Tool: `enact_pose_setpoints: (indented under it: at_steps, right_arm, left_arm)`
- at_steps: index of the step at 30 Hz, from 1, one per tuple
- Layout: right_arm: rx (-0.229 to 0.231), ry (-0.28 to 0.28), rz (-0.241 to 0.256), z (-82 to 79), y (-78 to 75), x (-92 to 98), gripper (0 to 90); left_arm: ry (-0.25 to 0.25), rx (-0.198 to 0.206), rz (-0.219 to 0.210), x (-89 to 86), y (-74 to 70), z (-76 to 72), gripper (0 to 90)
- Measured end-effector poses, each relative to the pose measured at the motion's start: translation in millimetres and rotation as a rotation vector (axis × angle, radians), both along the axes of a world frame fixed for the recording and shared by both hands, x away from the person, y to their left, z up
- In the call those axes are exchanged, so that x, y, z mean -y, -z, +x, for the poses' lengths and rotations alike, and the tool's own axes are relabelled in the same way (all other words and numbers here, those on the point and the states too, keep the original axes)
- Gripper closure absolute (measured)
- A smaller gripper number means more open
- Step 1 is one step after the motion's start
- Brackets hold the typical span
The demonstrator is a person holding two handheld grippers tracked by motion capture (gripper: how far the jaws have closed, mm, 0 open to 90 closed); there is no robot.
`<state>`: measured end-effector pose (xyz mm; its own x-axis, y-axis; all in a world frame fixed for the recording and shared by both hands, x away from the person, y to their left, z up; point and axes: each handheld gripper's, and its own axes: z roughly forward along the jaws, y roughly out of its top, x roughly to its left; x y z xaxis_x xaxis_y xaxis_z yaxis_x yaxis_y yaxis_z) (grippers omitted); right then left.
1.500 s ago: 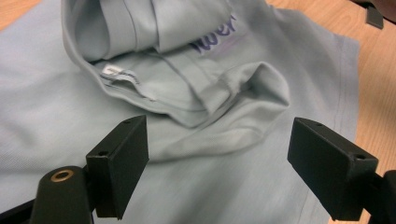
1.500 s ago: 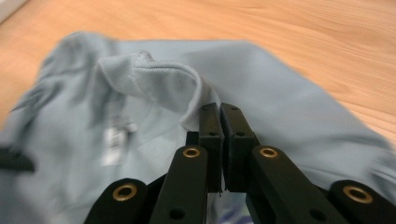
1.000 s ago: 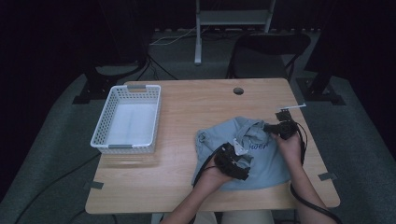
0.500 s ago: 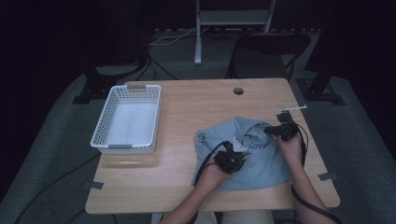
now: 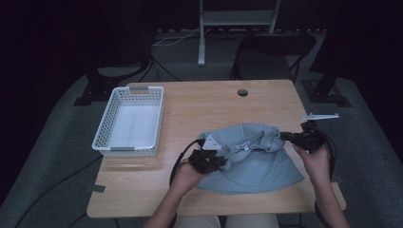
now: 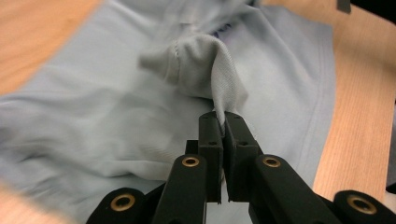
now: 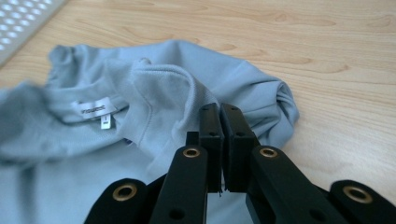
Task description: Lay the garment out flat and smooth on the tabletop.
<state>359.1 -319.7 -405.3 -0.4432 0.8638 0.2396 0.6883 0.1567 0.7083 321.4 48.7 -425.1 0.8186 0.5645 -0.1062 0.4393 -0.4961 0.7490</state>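
Crumpled light blue cotton T-shirt [image 5: 252, 159] on light wood bench [image 5: 199, 109], lying between the 2 hand-held grippers. Left hand-held gripper [image 6: 223, 122] jaws closed tight, pinching a raised fold of shirt fabric. Right hand-held gripper [image 7: 219, 114] jaws also pressed together w/ shirt edge just by the collar caught at the tips; white neck label [image 7: 95, 109] left of it. White perforated plastic basket [image 5: 129, 121] well apart, beyond left hand-held gripper.

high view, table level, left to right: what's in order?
white basket → left gripper, shut on the shirt → light blue shirt → right gripper, shut on the shirt's far edge.
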Motion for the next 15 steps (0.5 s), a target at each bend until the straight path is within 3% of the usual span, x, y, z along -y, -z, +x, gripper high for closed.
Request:
enact_pose_setpoints:
  at_steps: [5, 11, 15]
  right_arm:
    - [-0.025, 0.033, 0.029, 8.9, -2.7, 15.9, 88.1]
    - [-0.127, 0.069, 0.016, 47.6, 17.9, 21.4, 88.0]
    - [-0.171, 0.077, 0.006, 59.6, 29.7, 21.1, 88.0]
  left_arm:
    - [-0.099, -0.031, -0.027, -17.3, 6.1, 28.3, 88.5]
    - [-0.149, -0.092, -0.035, -11.0, 24.5, 55.7, 88.5]
    - [-0.169, -0.105, -0.015, -6.6, 33.6, 63.7, 88.5]
